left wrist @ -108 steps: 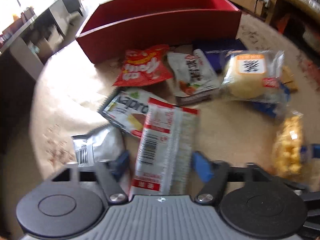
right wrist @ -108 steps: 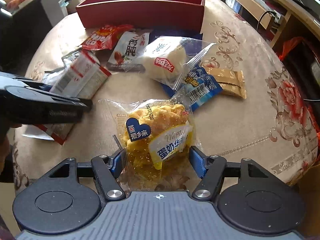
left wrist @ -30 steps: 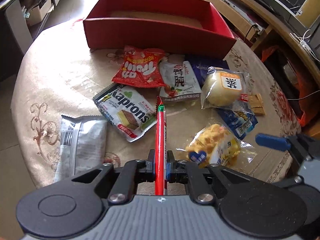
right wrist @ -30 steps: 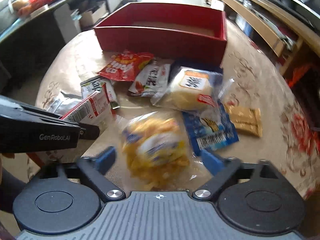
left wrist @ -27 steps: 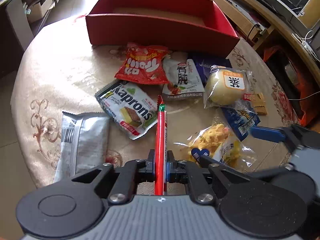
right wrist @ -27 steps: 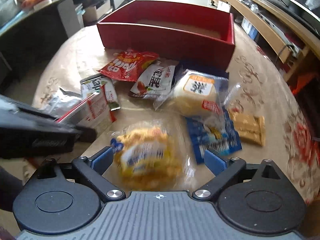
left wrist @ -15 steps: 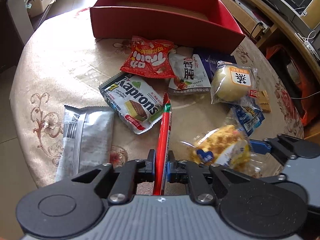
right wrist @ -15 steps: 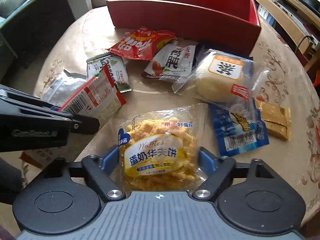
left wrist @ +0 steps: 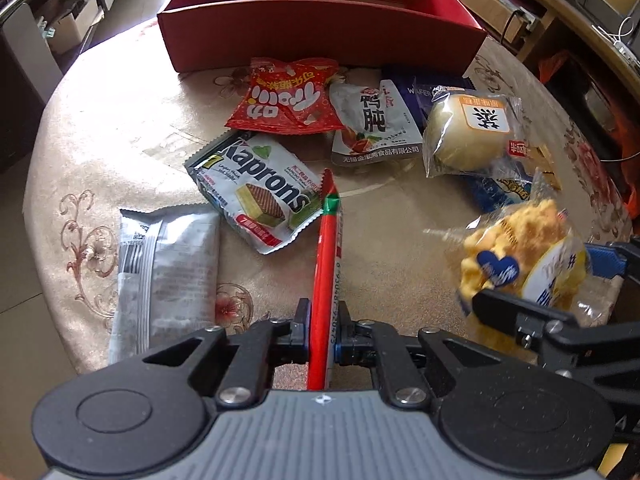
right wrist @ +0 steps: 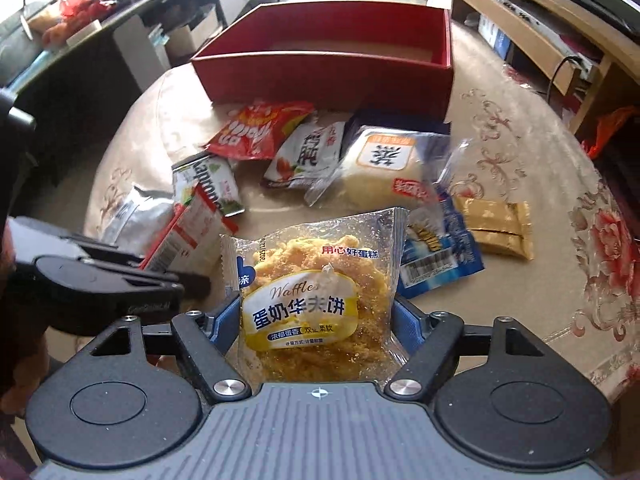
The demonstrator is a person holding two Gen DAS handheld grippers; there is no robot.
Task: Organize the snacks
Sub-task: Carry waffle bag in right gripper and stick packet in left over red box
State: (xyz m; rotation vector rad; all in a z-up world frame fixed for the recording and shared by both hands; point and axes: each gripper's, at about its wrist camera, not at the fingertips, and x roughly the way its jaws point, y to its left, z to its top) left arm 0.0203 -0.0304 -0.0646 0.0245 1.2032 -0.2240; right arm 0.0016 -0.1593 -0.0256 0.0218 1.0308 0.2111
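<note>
My left gripper (left wrist: 322,338) is shut on a flat red and white snack packet (left wrist: 326,272), held edge-on above the table; the packet also shows in the right wrist view (right wrist: 182,236). My right gripper (right wrist: 314,324) is shut on a clear bag of yellow waffle cake (right wrist: 316,300) and holds it lifted off the table; the bag also shows at the right of the left wrist view (left wrist: 524,256). An open red box (right wrist: 328,68) stands at the far side of the table and looks empty inside.
On the beige embroidered tablecloth (left wrist: 120,128) lie a Kaprons wafer pack (left wrist: 260,192), a red snack bag (left wrist: 288,100), a white pouch (left wrist: 374,124), a wrapped bun (left wrist: 468,132), a silver packet (left wrist: 164,264), a blue packet (right wrist: 438,256) and gold bars (right wrist: 494,226).
My right gripper has closed on the waffle bag and lifted it off the table. My left gripper has kept hold of the red and white packet and shifted slightly towards the box.
</note>
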